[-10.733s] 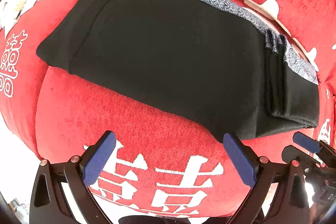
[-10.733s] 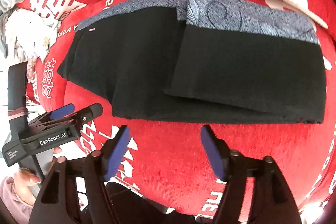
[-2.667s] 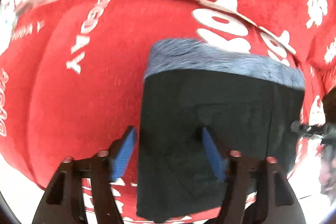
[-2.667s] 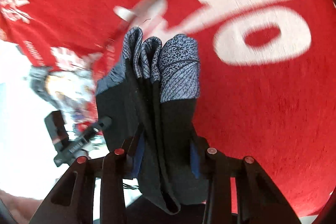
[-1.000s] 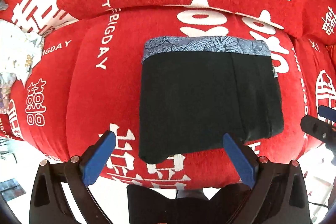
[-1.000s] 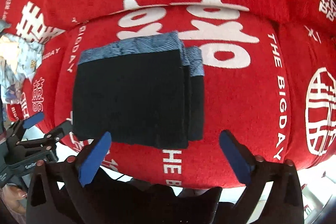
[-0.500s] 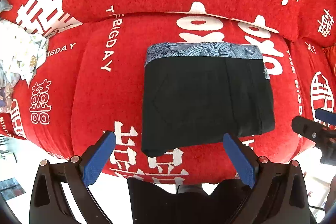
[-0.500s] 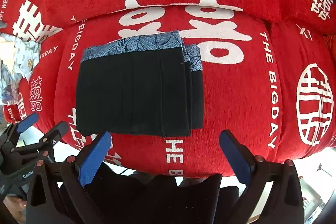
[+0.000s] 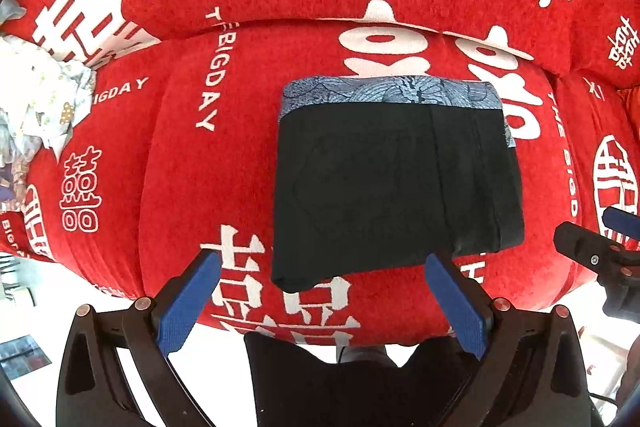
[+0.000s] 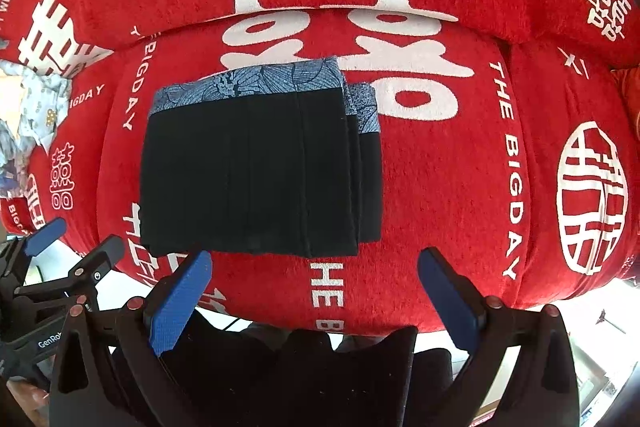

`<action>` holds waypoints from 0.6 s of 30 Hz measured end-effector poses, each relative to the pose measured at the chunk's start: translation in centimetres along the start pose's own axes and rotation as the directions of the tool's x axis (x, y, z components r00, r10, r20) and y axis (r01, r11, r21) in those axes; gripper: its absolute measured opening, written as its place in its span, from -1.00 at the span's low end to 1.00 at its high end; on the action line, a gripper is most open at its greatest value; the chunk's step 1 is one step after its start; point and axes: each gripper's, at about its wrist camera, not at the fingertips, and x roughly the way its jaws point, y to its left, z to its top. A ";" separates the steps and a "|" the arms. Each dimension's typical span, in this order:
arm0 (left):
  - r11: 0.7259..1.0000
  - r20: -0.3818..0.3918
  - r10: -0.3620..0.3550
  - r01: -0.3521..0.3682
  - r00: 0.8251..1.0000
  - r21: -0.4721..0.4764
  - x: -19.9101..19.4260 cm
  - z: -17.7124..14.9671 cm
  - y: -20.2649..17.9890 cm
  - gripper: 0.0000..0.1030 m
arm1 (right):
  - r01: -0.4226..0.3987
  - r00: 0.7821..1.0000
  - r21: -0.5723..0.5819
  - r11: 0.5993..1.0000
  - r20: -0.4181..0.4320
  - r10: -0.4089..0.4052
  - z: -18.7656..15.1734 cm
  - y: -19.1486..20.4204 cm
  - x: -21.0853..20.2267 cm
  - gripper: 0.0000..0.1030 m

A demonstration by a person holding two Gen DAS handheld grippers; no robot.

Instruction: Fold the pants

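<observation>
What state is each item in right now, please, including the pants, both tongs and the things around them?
Pants: folded into a compact rectangle, lying flat on the cushion, patterned waistband at the far edge, untouched.
Left tongs: open, empty, hovering short of the pants.
Right tongs: open, empty, near the cushion's front edge.
Red cushion: bearing the pants.
Pale printed cloth: crumpled, at the far left.
</observation>
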 end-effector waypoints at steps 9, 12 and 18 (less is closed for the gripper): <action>1.000 0.000 -0.002 0.002 1.000 -0.002 -0.1 0.0 -0.1 0.99 | 0.014 1.000 -0.020 1.000 0.008 -0.014 0.3 0.3 -0.2 0.99; 1.000 0.000 -0.001 0.001 1.000 -0.003 -0.1 0.0 -0.1 0.99 | 0.015 1.000 -0.022 1.000 0.007 -0.015 0.4 0.3 -0.2 0.99; 1.000 -0.001 -0.001 0.001 1.000 -0.004 -0.1 0.1 -0.2 0.99 | 0.015 1.000 -0.022 1.000 0.004 -0.014 0.3 0.3 -0.1 0.99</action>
